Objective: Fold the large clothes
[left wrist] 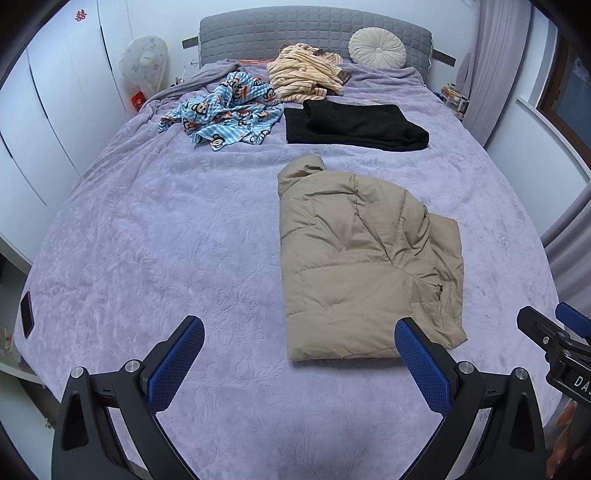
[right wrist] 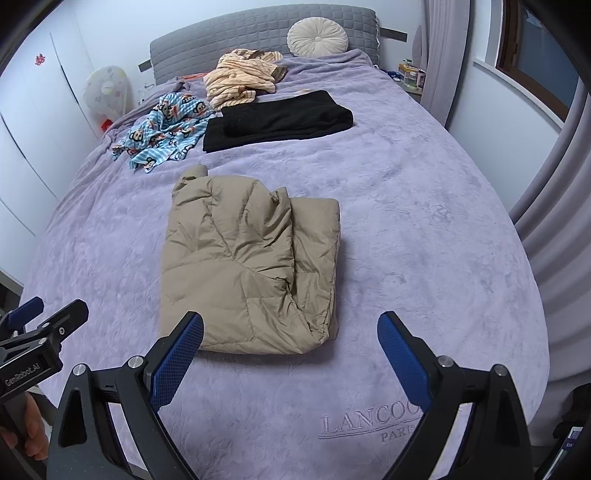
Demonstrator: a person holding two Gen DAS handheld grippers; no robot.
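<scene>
A tan puffer jacket [left wrist: 362, 258] lies folded lengthwise on the lavender bed cover [left wrist: 166, 240], collar toward the headboard. It also shows in the right wrist view [right wrist: 251, 266]. My left gripper [left wrist: 299, 332] is open and empty, hovering near the jacket's near-left hem. My right gripper [right wrist: 290, 328] is open and empty, just short of the jacket's near edge. The right gripper also shows at the right edge of the left wrist view [left wrist: 546, 332]. The left gripper shows at the left edge of the right wrist view [right wrist: 44, 325].
A folded black garment [left wrist: 354, 125] lies beyond the jacket. A crumpled blue monkey-print garment [left wrist: 225, 110] and a striped cream garment [left wrist: 306, 77] lie near the grey headboard [left wrist: 295, 33] with a round cushion [left wrist: 376, 48]. A dark phone [left wrist: 26, 314] lies at the left bed edge.
</scene>
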